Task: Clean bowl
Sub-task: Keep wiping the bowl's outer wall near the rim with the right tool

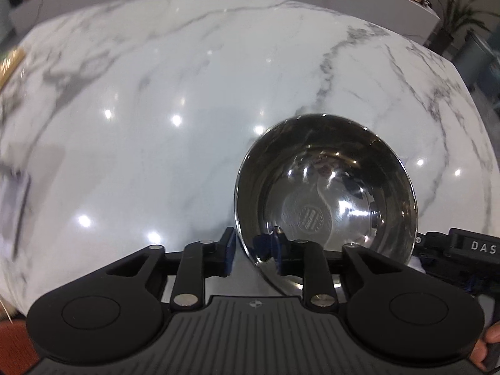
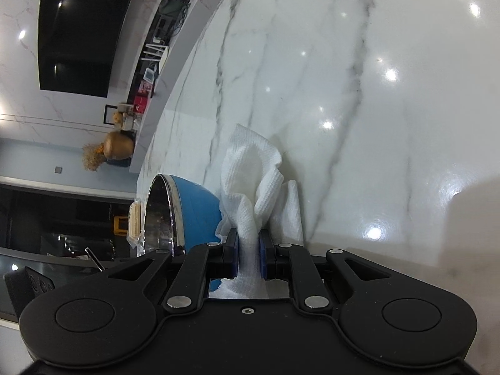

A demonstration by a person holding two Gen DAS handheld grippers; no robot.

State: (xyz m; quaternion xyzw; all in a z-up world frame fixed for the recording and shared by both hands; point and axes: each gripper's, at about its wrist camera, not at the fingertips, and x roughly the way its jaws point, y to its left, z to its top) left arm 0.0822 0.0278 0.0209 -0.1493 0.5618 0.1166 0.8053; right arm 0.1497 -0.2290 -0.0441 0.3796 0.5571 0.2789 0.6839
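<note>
Bare white marble countertop (image 1: 175,72) is seen spreading wide beyond the blue-sided steel bowl (image 1: 328,193). The bowl's near rim is straddled, unpinched, by the parted left gripper (image 1: 253,251); a crumpled white paper towel (image 2: 253,181) beside the bowl is clamped by the right gripper (image 2: 248,254).

Both fisheye views are brightly lit from overhead; round glare spots are scattered across the polished marble countertop (image 1: 193,72). Straight edges are bent near the frame borders, and blur is seen left of the steel bowl (image 1: 326,193).
</note>
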